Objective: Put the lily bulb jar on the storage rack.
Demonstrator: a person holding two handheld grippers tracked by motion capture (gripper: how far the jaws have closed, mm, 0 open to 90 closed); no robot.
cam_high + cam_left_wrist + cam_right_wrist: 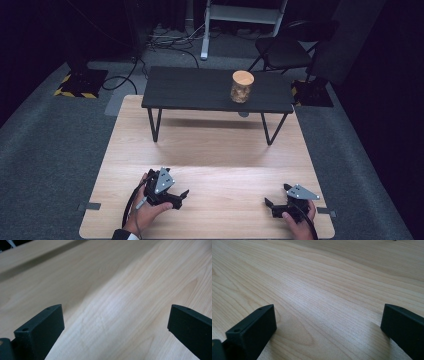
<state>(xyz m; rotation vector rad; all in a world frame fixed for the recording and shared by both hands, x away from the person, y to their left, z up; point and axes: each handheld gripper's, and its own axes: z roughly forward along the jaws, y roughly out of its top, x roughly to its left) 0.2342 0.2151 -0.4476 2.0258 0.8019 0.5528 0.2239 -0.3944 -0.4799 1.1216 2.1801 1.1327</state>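
Resting low on the light wooden table (210, 150), both grippers sit at its near edge, each held by a hand coming in from the bottom of the high view. The left gripper (181, 196) lies toward the table's left near corner, jaws pointing right; its cable loops back past the left hand (148, 210). The right gripper (270, 204) lies toward the table's right near corner, jaws pointing left, grey plate on top, held by the right hand (299, 224). The two are well apart, bare wood between them.

Left gripper view: jaws spread wide, nothing between them, bare wood grain beneath. Right gripper view: same, jaws wide apart, gripping nothing, close over the table surface.

Farther along the wooden table stands a small black bench (217, 90) on thin metal legs, raised above the wood. On the bench, toward its right end, stands an upright glass jar (241, 86) with a wooden lid and brownish contents. No object lies between the grippers and the bench.

Beyond the table: grey carpet, cables (170, 40) on the floor, a black chair (287, 50), and a white frame leg (205, 35). Yellow-black hazard tape (75, 92) marks a base left of the bench.

No readable labels or writing.
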